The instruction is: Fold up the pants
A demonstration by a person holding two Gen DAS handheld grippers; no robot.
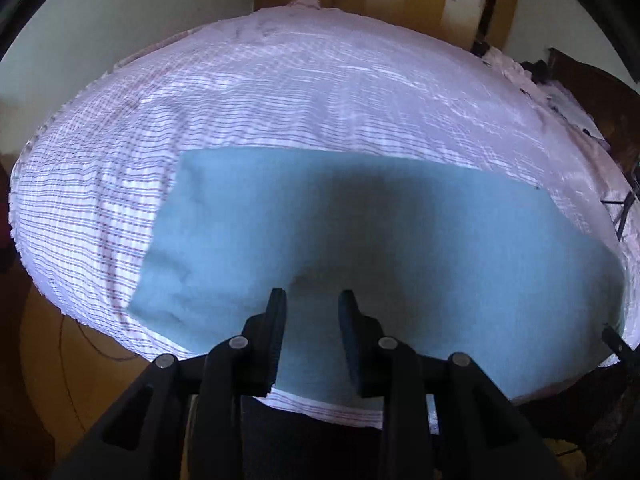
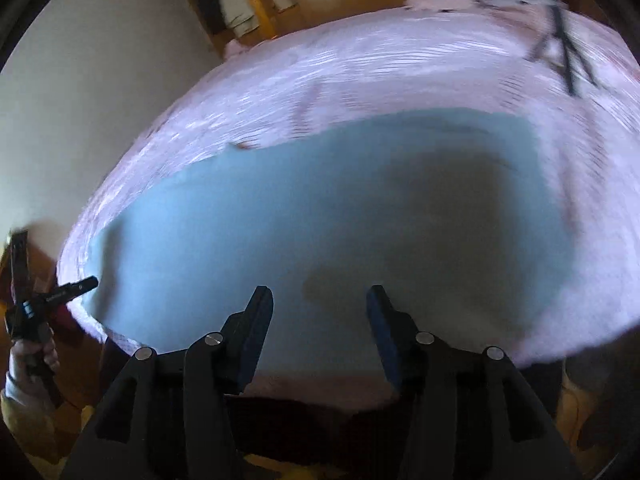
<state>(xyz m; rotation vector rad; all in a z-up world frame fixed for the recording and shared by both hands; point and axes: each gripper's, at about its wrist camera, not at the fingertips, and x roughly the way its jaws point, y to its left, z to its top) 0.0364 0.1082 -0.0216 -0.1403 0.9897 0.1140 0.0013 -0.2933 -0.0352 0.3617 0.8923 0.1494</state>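
Presently the pants, a light blue panel of cloth, are lying flat on the striped bedsheet near its front edge, already doubled into a long rectangle, as far as can be judged. Nothing is being gripped: the left gripper is being held over the near edge with its jaws narrowly parted and empty, and the right gripper is hovering further along with a wider gap, also empty. A pinch made too deep is likely to be taking up the bedsheet as well, dragging it along. A hold on only the top layer is risking an uneven fold. The right view is being blurred, so its aim may be misjudged.
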